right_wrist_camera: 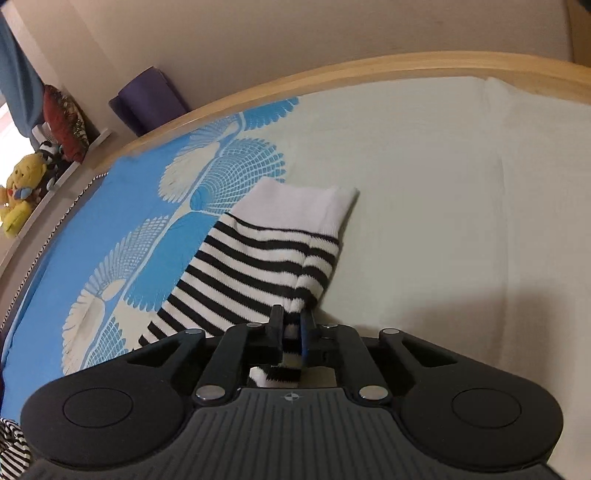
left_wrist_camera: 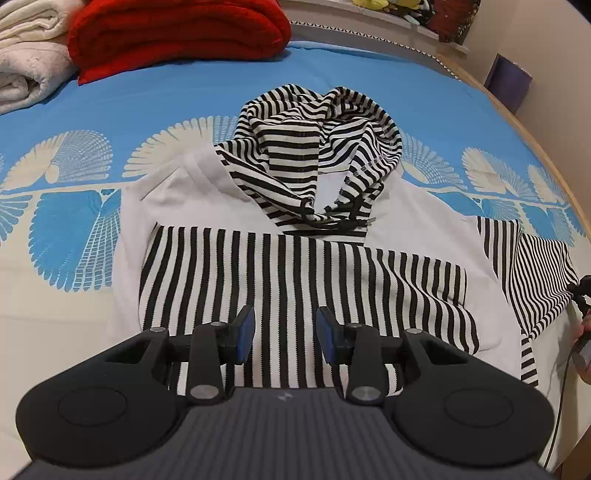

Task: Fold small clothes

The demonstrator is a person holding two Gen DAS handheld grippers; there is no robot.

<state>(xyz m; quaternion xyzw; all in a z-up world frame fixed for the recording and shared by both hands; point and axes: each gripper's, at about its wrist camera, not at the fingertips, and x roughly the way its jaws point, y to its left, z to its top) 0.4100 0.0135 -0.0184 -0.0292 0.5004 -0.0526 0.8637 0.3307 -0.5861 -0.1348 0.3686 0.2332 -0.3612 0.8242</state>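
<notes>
1. Right gripper (right_wrist_camera: 292,325): jaws nearly together, pinching a fold of striped fabric; cloth shows both ahead of the pads and bunched behind them. My reading: it has the sleeve's side edge so the sleeve can be swung across the body.

2. Sleeve (right_wrist_camera: 258,258): black-and-white bands, ending in a plain white ribbed cuff (right_wrist_camera: 303,206). It lies flat on the bedspread (right_wrist_camera: 443,184), running away from the jaws, the cuff at its far end. A slight ridge rises where the pads bite.

3. Left gripper (left_wrist_camera: 285,332): jaws part open, nothing between them; the blue pads (left_wrist_camera: 246,332) stand over the striped front panel. Whether they touch the cloth I cannot tell. Probably placed there to steady the body while the other side folds.

4. Hoodie (left_wrist_camera: 295,266): spread front-up in the middle of the bed, hem toward the camera. White shoulders, vertically striped chest panel, and a striped hood (left_wrist_camera: 317,147) crumpled in a heap, its dark drawstrings (left_wrist_camera: 332,218) trailing over the neckline.

5. In the left wrist view, the sleeve on the picture's right sticks outward, not yet folded in.

6. Beyond: a red blanket (left_wrist_camera: 177,33) and a cream one (left_wrist_camera: 29,55), folded, at the far corner, well apart from the hoodie.
</notes>
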